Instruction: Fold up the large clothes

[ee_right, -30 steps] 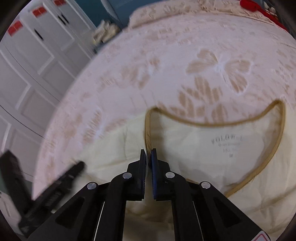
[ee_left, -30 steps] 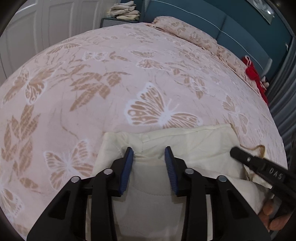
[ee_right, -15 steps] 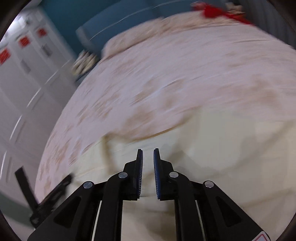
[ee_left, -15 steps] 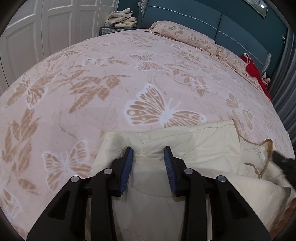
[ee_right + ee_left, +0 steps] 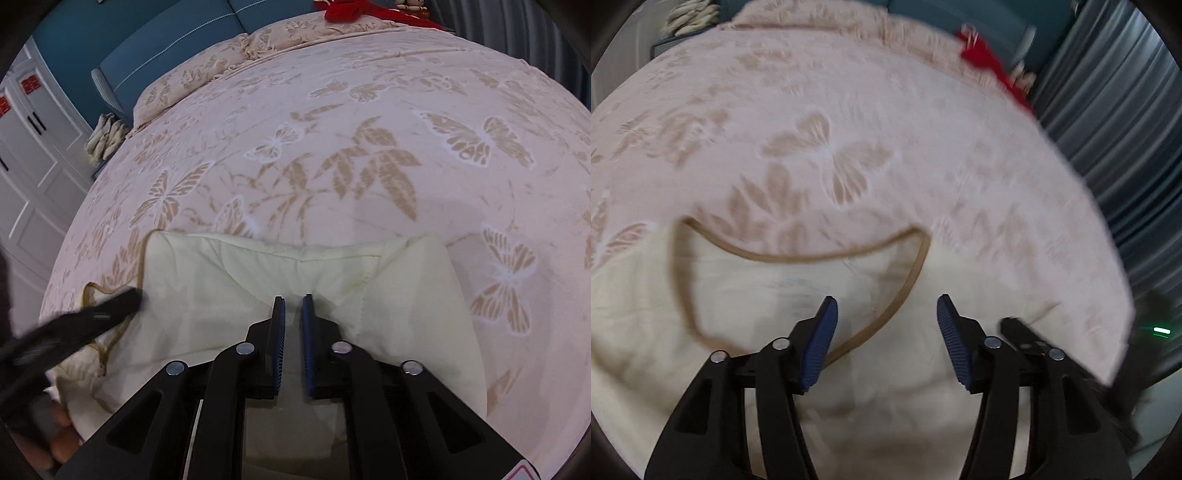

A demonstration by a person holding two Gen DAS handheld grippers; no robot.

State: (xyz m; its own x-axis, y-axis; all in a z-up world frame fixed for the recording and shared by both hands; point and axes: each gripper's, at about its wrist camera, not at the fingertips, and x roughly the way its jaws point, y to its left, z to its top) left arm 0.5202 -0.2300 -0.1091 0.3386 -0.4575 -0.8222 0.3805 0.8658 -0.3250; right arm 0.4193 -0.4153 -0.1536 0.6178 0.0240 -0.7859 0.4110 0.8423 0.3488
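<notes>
A cream garment with a tan-trimmed neckline lies on the bed. In the left wrist view the garment (image 5: 746, 302) fills the lower half, its neckline trim (image 5: 798, 256) curving ahead. My left gripper (image 5: 884, 325) is open, hovering over the collar's right side, holding nothing. In the right wrist view a folded sleeve end of the garment (image 5: 295, 273) lies ahead. My right gripper (image 5: 291, 314) has its jaws slightly apart over the cloth, nothing clamped between them. The left gripper's black finger (image 5: 85, 321) shows at left there.
The pink butterfly-print bedspread (image 5: 332, 147) stretches ahead. Pillows (image 5: 229, 51) and a blue headboard lie at the far end, with a red cloth (image 5: 990, 70) near them. Grey curtains (image 5: 1108, 110) stand right, white wardrobe doors (image 5: 29, 155) left.
Both grippers have swung across the garment: the left now faces the neckline and has opened wider, the right has let go of the neckline trim and now faces the folded sleeve end.
</notes>
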